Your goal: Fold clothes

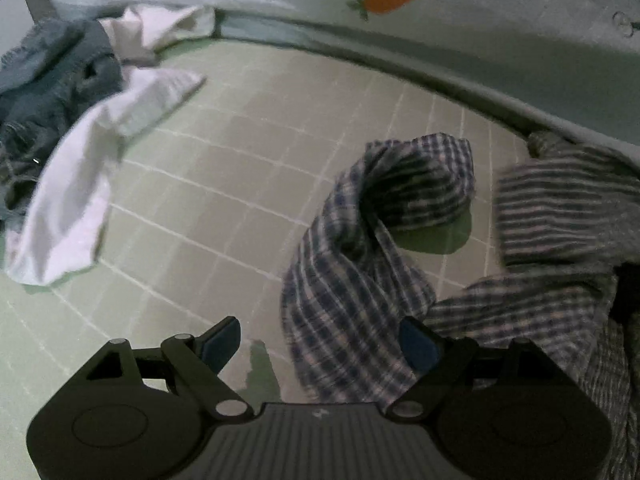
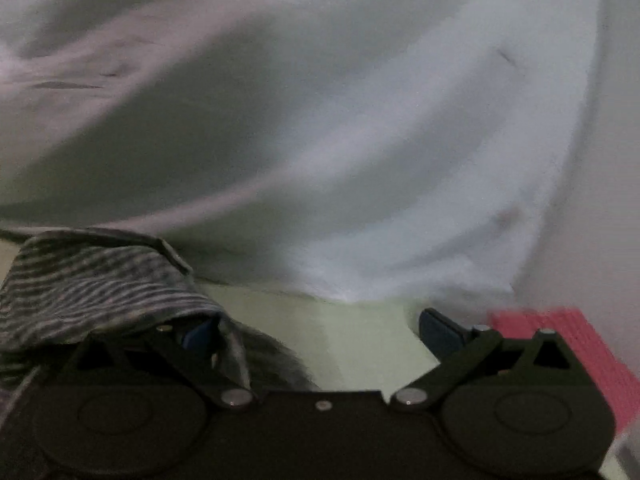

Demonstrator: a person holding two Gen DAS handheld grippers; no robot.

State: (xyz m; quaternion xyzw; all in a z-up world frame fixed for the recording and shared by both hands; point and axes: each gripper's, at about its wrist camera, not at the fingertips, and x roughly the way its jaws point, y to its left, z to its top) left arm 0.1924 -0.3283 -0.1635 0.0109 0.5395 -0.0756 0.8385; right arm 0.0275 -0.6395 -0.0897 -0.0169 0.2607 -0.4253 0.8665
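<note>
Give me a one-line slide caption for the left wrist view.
Open left tool above the green grid mat, plaid garment crumpled ahead, white garment left.

Left gripper (image 1: 320, 344) steeply downward, fingers wide apart; right gripper (image 2: 316, 330) likewise spread, tilted lower.

1. Left wrist view looks steeply down over its gripper's fingers at the gridded green mat (image 1: 208, 184), from some way above.
2. Right wrist view sits low, facing a pale sheet (image 2: 320, 120) close ahead.
3. Both views share the checked garment (image 1: 360, 280) (image 2: 100, 280) and mat.
</note>
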